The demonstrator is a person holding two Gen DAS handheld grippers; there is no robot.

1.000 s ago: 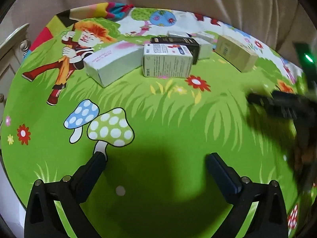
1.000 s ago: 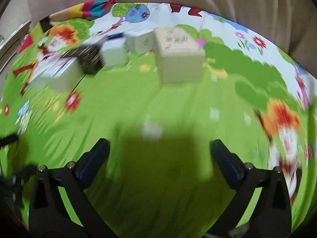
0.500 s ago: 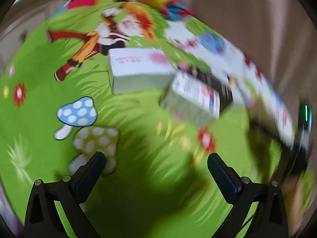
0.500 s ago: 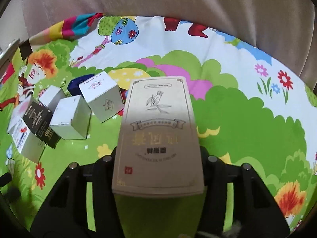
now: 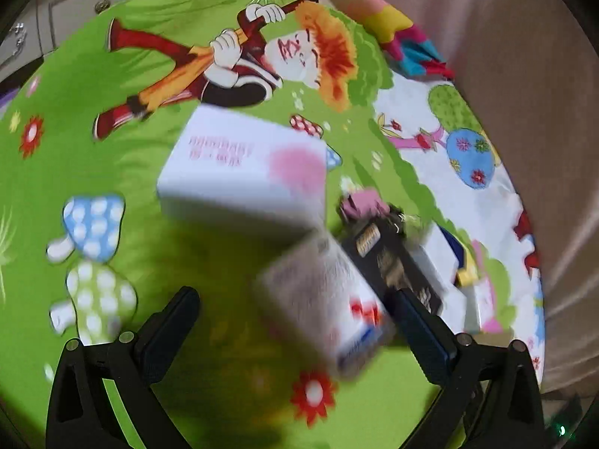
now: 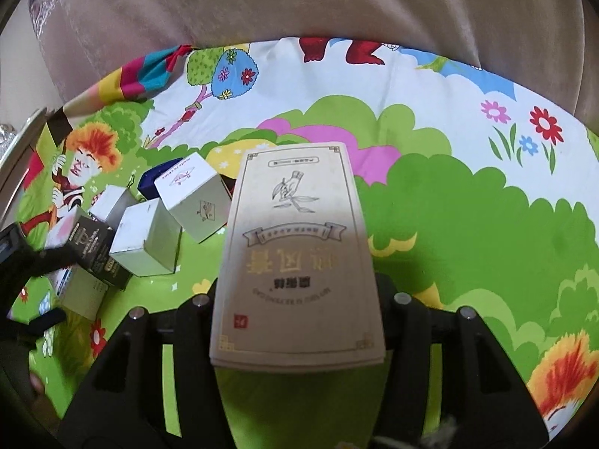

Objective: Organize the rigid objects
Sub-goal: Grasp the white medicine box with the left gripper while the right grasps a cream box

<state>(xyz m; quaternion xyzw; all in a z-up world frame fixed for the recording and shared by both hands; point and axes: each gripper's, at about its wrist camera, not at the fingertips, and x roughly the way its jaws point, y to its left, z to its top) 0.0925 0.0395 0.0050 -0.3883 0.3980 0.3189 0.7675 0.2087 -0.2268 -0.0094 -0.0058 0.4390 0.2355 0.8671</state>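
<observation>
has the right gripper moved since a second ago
Yes. The right gripper has moved forward, closing on the beige box, which was far ahead near the small white boxes.

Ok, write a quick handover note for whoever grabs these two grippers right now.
Right gripper: shut on the tall beige cardboard box with gold lettering, fingers on both its sides.
Left gripper: open, holding nothing; the white printed carton with red and blue marks lies blurred between its fingers.
The other boxes sit clustered on the green cartoon cloth: white box with pink print, black box with gold print, and small white boxes.
Done: beige box gripped.
Left: place it, then sort the rest.
</observation>
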